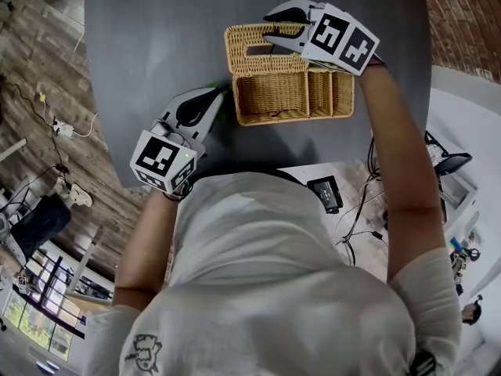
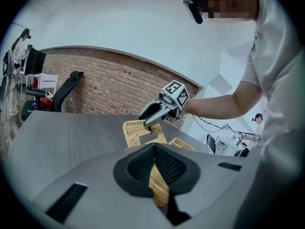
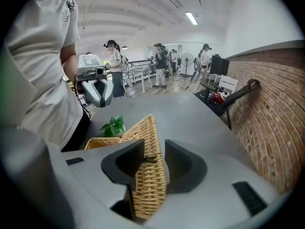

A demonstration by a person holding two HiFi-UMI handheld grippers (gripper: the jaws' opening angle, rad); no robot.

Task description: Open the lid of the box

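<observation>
A wicker box (image 1: pixel 293 117) with several compartments stands on the dark grey table (image 1: pixel 156 37). Its wicker lid (image 1: pixel 249 52) stands swung up at the far side. My right gripper (image 1: pixel 270 37) reaches over the box from the right. In the right gripper view the lid (image 3: pixel 150 175) stands between the jaws of that gripper (image 3: pixel 153 151), which are open, a slit of table showing beside the right pad. My left gripper (image 1: pixel 223 100) is at the box's left wall. In the left gripper view its jaws (image 2: pixel 153 148) are shut on the wicker wall (image 2: pixel 159 187).
A small green plant (image 3: pixel 114 126) sits by the box's left side. The table's near edge lies just in front of the person's body. A brick wall (image 3: pixel 271 113) and an office chair (image 2: pixel 66 87) stand beyond the far side. Several people (image 3: pixel 162 63) stand in the background.
</observation>
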